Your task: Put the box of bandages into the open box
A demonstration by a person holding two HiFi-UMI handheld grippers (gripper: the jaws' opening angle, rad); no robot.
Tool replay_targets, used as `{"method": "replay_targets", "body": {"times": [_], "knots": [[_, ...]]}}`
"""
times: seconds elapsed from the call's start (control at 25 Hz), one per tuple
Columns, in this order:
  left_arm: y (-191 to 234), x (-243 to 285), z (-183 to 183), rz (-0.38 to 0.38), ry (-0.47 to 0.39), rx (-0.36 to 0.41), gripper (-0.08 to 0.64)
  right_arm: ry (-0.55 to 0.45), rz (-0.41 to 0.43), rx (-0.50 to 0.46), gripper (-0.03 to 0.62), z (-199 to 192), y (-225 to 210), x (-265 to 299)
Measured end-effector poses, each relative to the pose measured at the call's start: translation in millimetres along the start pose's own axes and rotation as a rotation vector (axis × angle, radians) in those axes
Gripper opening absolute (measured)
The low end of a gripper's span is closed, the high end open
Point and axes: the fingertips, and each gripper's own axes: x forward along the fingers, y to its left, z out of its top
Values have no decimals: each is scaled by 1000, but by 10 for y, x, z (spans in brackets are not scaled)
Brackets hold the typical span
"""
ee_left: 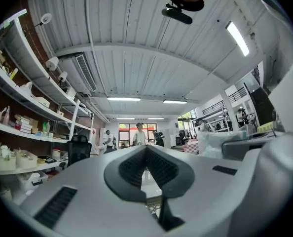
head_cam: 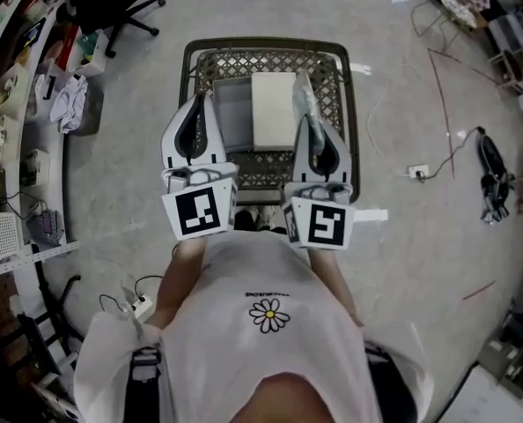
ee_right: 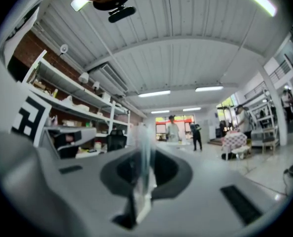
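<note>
Both grippers closed over the wire basket (head_cam: 266, 49), and I have only film in the right one.

My left gripper (ee_left: 146, 148) has its ribbed dark pads meeting at the tips with nothing between them. My right gripper (ee_right: 142, 181) is pinched on a thin, crinkled strip of clear plastic film (ee_right: 144, 147). Inside the basket's diamond mesh, a flat white rectangular box (head_cam: 273, 110) lies touching a grey box (head_cam: 231, 113). I cannot tell which one holds the bandages.
</note>
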Motion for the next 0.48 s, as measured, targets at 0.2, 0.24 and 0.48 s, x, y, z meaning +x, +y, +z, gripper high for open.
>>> {"method": "replay_targets", "body": {"times": [0.2, 0.24, 0.48], "knots": [[83, 36, -90, 35, 10, -6, 25, 27, 33, 2, 41, -162, 32, 107], [102, 49, -100, 34, 10, -7, 25, 24, 36, -3, 41, -162, 54, 125], [206, 198, -77, 7, -5, -10, 25, 14, 23, -60, 41, -110, 133, 286]]}}
